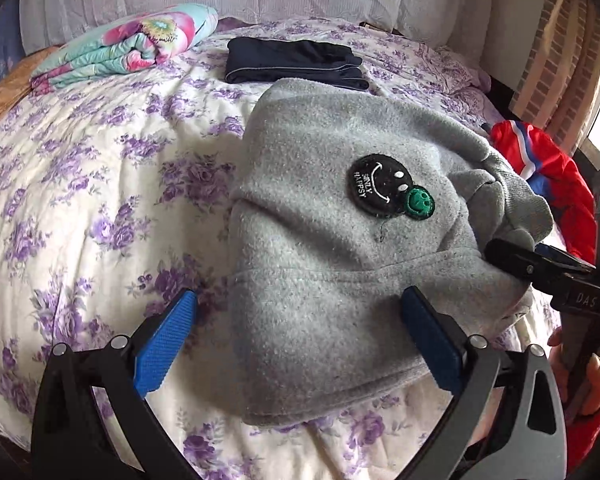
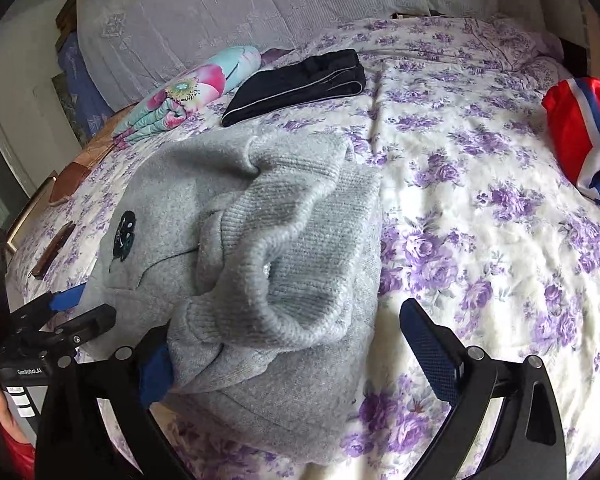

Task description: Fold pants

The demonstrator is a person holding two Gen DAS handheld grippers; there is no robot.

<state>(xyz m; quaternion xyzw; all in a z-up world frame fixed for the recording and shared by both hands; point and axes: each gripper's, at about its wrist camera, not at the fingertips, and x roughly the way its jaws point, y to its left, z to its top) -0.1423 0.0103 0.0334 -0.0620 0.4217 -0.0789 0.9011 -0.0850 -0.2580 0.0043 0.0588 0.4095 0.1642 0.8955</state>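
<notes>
Two grippers: both are seen wide apart at the jaws, with nothing clamped between the blue pads.
Left gripper (image 1: 298, 332): it is held spread over the near edge of the folded bundle; one blue pad lies over the bedspread, the other at or on the grey fabric, contact not certain.
Right gripper (image 2: 284, 352): it is held spread at the cuff end; its left pad is partly hidden behind the knitted cuff, its right pad stands over bare bedspread.
Garment: grey fleece pants with a black smiley patch (image 1: 340, 216) are seen lying partly folded on the white bedspread printed with purple flowers (image 1: 100, 200), in the near middle of the bed.
Cuffs: ribbed grey knitted cuffs (image 2: 284, 280) are bunched and curled on top of the bundle, not laid flat.
Handling: the fleece is judged soft, thick, limp and light; it is expected to sag when lifted, to spring open at the folds, and to grip well rather than slip.
Where to hold: a stacked fold edge or the ribbed cuff is judged the firmest place; a single fleece layer is likely to peel away alone.
Risk: the bulky cuffs may be dragged loose.
Elsewhere: folded dark navy trousers with pale piping (image 1: 294, 62) lie well apart, further up the bed.
</notes>
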